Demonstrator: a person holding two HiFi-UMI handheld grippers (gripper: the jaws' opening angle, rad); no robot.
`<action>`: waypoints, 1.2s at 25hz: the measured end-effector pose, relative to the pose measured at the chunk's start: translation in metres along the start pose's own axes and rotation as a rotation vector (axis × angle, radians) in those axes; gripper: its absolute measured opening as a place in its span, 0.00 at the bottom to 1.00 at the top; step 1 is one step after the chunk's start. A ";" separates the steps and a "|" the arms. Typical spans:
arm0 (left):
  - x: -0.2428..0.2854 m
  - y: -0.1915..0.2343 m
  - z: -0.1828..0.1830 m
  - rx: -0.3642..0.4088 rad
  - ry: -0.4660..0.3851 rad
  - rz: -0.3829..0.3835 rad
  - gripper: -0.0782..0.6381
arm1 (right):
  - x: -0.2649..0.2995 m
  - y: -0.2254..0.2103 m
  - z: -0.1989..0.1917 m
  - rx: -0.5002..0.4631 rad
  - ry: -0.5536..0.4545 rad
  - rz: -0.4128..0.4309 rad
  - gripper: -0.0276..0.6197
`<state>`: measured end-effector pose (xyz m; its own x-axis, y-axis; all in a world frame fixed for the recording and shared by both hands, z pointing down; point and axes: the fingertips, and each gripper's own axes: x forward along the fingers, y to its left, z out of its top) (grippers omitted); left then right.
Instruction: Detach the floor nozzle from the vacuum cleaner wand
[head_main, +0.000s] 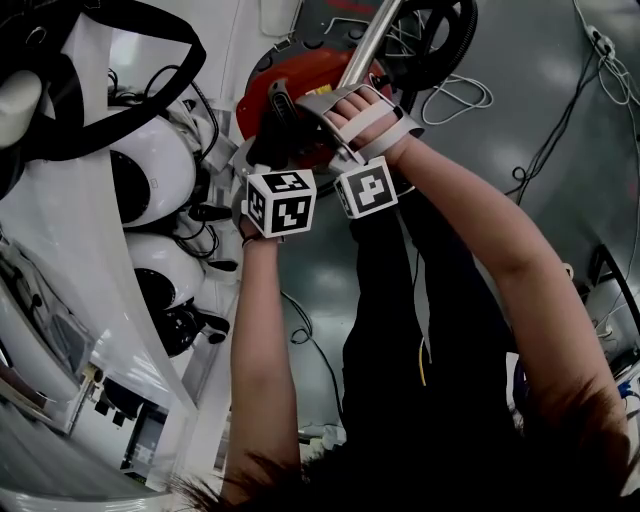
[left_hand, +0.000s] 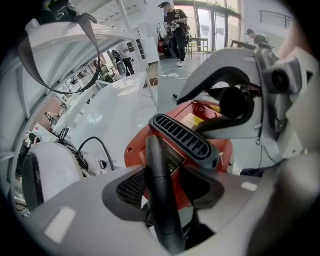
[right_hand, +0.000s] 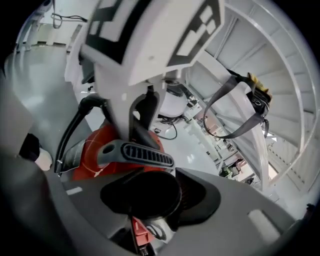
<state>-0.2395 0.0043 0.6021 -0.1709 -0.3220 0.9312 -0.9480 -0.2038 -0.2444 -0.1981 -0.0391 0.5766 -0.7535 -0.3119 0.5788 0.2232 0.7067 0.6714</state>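
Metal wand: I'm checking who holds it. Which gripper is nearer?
Right. The right gripper clamps the black cuff at the end of the wand; the left gripper grips a black tube beside it.

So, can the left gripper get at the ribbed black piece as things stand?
Probably not: the left gripper holds a black tube between its jaws, though the ribbed black piece lies just beyond them over the red body, nothing else between.

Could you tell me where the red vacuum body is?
The vacuum body sits top centre in the head view, just beyond the left tool and right tool, behind the wand.
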 end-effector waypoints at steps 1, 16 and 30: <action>0.000 0.000 -0.001 -0.001 0.000 0.000 0.41 | -0.003 0.005 -0.002 -0.009 0.004 -0.004 0.36; -0.003 0.001 0.000 -0.016 -0.026 0.022 0.42 | -0.036 0.031 -0.011 -0.032 -0.067 -0.057 0.41; -0.017 0.001 -0.002 -0.138 -0.110 -0.065 0.48 | -0.079 0.018 -0.019 0.221 -0.008 -0.103 0.54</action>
<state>-0.2385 0.0115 0.5862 -0.0853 -0.4129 0.9068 -0.9851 -0.1012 -0.1387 -0.1233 -0.0142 0.5518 -0.7705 -0.3853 0.5079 0.0047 0.7933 0.6089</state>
